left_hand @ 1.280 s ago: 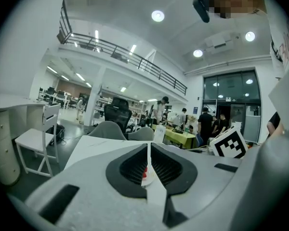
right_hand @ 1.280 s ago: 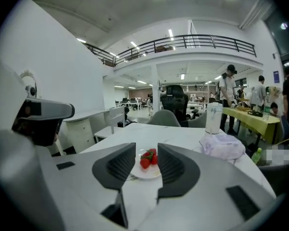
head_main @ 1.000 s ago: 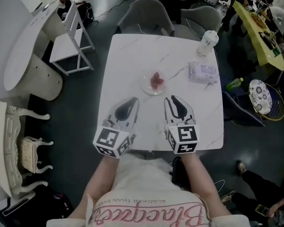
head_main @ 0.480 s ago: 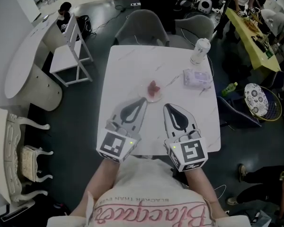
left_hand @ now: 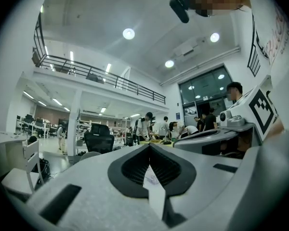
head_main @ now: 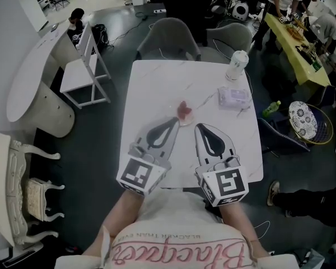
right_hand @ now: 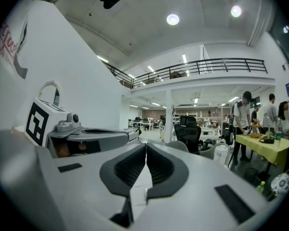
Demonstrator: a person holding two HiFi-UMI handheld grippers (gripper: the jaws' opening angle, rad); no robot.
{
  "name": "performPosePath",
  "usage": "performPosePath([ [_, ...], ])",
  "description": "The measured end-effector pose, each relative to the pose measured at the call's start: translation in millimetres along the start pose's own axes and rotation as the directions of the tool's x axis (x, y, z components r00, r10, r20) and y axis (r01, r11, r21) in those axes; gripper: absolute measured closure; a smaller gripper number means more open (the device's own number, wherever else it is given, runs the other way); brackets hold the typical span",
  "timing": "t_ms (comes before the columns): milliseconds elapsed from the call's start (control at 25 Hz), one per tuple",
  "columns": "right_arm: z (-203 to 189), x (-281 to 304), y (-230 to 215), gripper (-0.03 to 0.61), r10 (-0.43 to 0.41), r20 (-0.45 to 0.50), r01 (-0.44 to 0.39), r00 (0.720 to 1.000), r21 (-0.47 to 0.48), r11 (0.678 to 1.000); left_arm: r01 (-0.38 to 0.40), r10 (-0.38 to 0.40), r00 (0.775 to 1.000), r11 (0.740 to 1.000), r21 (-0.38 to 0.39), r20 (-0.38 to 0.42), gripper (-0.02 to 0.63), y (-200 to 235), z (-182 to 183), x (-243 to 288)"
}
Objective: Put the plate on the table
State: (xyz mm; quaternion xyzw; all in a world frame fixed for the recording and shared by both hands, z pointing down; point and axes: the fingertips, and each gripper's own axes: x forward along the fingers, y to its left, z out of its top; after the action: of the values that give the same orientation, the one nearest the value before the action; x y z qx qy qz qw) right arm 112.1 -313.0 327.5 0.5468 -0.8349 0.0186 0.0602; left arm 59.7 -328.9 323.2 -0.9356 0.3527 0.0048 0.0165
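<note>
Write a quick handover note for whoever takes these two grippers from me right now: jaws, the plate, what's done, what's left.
Left gripper: jaws shut, nothing between them. Its tip is at the plate's near edge; contact unclear.
Right gripper: jaws shut, empty, over the table's near side.
Plate: flat on the white table, near the middle, with red food on it.
Done: the plate appears to be set down.
Left: probably only to draw both grippers clear.
</note>
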Motion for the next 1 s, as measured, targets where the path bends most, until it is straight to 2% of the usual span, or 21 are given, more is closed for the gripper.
performPosePath([
  [160,2,4,2,0.571,-0.018,0.000,0.018,1.000,0.002,1.000,0.007,-0.008,1.000,1.000,-0.009,-0.004,0.609,5,-1,-2],
  [1000,-4,13,17,0.571,0.003,-0.040,-0.004,0.999,-0.017,1.000,0.039,-0.039,0.999,0.999,-0.032,0.000,0.609,14,-6,-7],
])
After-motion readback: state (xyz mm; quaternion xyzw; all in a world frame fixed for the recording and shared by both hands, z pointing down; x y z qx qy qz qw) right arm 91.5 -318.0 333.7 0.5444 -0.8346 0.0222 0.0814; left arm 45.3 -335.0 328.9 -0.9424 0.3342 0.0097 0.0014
